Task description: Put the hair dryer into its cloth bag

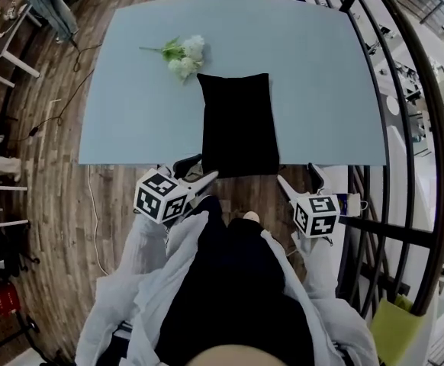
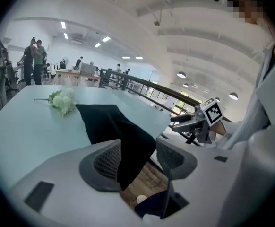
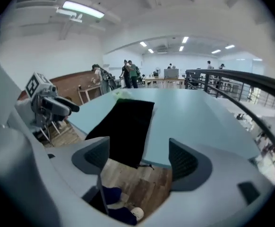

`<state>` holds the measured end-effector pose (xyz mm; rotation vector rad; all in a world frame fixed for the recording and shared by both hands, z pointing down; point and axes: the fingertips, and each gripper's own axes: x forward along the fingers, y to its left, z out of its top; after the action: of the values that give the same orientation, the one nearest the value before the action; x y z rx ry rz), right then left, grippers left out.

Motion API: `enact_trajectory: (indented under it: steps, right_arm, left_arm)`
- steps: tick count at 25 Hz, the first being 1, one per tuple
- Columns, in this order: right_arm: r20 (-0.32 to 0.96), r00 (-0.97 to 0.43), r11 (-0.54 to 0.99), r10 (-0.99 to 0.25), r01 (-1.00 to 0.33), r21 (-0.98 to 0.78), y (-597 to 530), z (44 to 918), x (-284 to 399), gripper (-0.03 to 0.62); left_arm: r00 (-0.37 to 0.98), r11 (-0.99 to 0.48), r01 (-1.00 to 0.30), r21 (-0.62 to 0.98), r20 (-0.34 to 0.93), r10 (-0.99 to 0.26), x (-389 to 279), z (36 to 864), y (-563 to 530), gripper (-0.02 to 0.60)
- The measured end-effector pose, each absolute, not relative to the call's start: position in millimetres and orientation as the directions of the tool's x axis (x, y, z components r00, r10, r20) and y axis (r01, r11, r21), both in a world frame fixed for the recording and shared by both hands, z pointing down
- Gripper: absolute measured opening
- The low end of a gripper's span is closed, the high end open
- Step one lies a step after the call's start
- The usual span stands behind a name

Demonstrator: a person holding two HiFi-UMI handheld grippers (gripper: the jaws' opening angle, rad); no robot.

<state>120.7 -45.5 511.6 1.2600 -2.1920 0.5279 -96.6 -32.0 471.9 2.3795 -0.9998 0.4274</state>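
A black cloth bag (image 1: 237, 124) lies flat in the middle of the light blue table (image 1: 321, 90), its near end hanging over the front edge. No hair dryer shows in any view. My left gripper (image 1: 197, 170) hovers just off the front edge at the bag's left corner, its jaws wide apart and empty. The right gripper (image 1: 300, 180) hangs off the edge to the bag's right, also open and empty. In the left gripper view the bag (image 2: 111, 126) lies beyond the left gripper (image 2: 140, 157). The right gripper (image 3: 140, 157) looks at the bag (image 3: 125, 122) from the other side.
White flowers (image 1: 184, 56) lie on the table behind the bag's far left corner. A dark curved railing (image 1: 405, 128) runs past the table's right side. People (image 2: 33, 56) stand at desks far behind the table. Wooden floor and my own legs are below the grippers.
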Motion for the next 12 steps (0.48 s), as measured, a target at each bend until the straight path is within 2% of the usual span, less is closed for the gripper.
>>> enact_trajectory:
  steps: [4, 8, 10, 12]
  right_arm:
    - [0.474, -0.5, 0.451, -0.724, -0.864, -0.223, -69, 449, 109, 0.356]
    - [0.308, -0.524, 0.447, -0.794, -0.847, -0.288, -96, 389, 98, 0.293]
    - [0.247, -0.502, 0.433, -0.829, -0.855, -0.287, -110, 366, 97, 0.24]
    - [0.199, -0.481, 0.424, -0.854, -0.864, -0.271, -121, 348, 94, 0.185]
  left_arm:
    - [0.746, -0.653, -0.665, 0.362, 0.288, -0.6, -80, 407, -61, 0.244]
    - [0.765, -0.697, -0.625, 0.352, 0.1, -0.636, -72, 341, -86, 0.216]
    - [0.745, -0.698, -0.642, 0.317, 0.04, -0.666, -75, 316, -97, 0.18]
    - [0.711, -0.683, -0.677, 0.273, 0.003, -0.703, -82, 296, -107, 0.116]
